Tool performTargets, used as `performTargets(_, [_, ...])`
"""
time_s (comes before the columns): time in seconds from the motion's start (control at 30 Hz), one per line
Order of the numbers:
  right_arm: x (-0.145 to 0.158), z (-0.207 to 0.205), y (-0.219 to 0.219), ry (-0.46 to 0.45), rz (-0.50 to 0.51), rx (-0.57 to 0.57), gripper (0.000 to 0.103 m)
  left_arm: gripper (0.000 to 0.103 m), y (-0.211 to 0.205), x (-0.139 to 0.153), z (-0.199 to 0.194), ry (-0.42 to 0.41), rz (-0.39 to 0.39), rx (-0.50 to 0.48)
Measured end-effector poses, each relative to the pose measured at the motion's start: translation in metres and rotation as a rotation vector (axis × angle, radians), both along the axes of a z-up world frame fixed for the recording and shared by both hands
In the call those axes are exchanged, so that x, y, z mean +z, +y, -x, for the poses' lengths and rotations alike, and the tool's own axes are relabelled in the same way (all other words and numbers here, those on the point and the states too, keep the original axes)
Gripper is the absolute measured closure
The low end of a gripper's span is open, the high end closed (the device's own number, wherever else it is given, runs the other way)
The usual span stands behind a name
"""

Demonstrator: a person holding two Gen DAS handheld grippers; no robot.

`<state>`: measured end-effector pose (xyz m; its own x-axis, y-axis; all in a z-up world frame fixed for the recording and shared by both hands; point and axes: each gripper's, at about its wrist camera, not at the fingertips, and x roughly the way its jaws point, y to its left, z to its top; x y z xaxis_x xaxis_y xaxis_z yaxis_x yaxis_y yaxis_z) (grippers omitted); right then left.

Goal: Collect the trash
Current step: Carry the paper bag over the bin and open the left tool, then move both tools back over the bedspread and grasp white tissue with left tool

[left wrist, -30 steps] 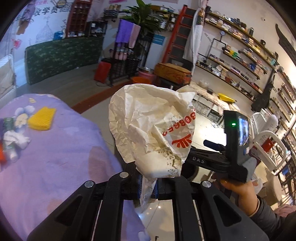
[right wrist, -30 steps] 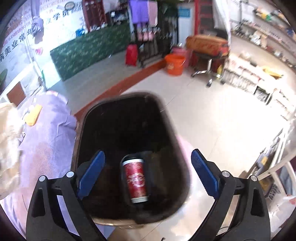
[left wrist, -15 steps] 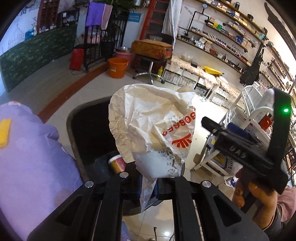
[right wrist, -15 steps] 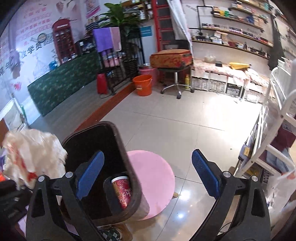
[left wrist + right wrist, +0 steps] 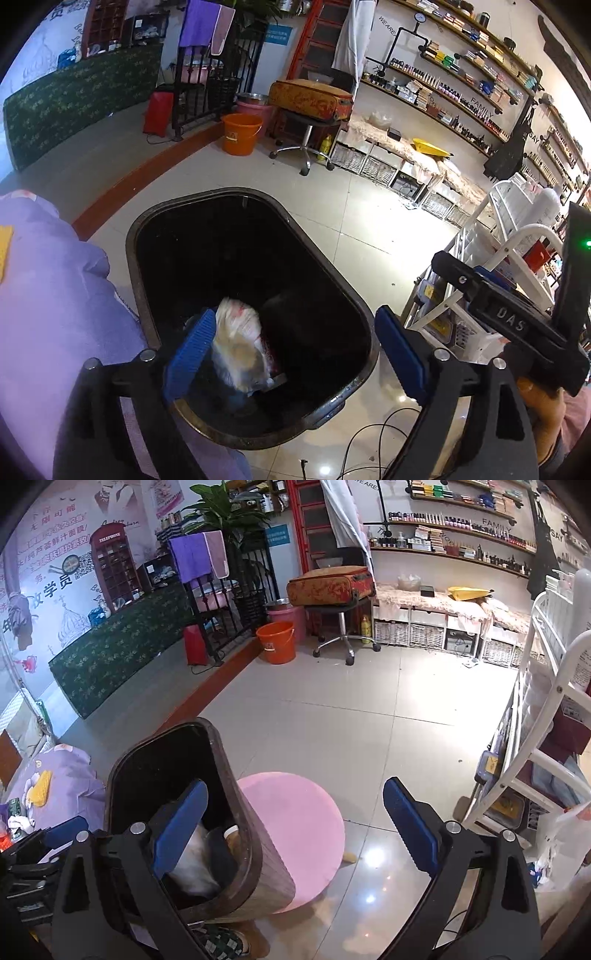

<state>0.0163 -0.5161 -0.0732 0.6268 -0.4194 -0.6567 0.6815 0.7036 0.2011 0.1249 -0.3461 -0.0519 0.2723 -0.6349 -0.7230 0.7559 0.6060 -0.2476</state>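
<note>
Wrapper just dropped into our black bin; left claw has sprung wide and empty above it, right claw gapes empty too, so next piece

floor: pale glossy tiles | wall shelves: bottles | orange bucket | pink stool

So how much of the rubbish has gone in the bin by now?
Done: the crumpled paper bag lies inside the black bin, on top of a cup. In hand: nothing; the left gripper has just opened, and the right gripper is open too. Left: small scraps on the purple cloth.
</note>
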Motion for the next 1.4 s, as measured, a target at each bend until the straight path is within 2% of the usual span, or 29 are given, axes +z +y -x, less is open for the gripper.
performTargets(0.17, [0.004, -0.007, 0.012, -0.008, 0.019, 0.037, 0.007, 0.01, 0.013, 0.012, 0.005, -0.037, 0.017, 0.027])
performTargets(0.53, [0.018, -0.034, 0.054, -0.027, 0.052, 0.167, 0.007, 0.01, 0.067, 0.031, 0.019, -0.168, 0.007, 0.113])
performTargets(0.73, [0.019, -0.054, 0.087, -0.051, 0.018, 0.282, 0.007, 0.01, 0.106, 0.039, 0.02, -0.144, 0.05, 0.204])
performTargets(0.9, [0.022, -0.074, 0.128, -0.036, 0.035, 0.401, 0.007, 0.01, 0.138, 0.043, 0.025, -0.186, 0.058, 0.276])
performTargets(1.1, [0.028, -0.098, 0.182, -0.044, 0.026, 0.556, 0.007, 0.01, 0.19, 0.039, 0.027, -0.175, 0.055, 0.412])
performTargets(1.23, [0.029, -0.111, 0.215, -0.048, -0.002, 0.657, 0.007, 0.01, 0.229, 0.039, 0.032, -0.204, 0.048, 0.525])
performTargets(1.4, [0.031, -0.131, 0.264, -0.033, -0.025, 0.792, 0.007, 0.01, 0.283, 0.03, 0.033, -0.209, 0.01, 0.667])
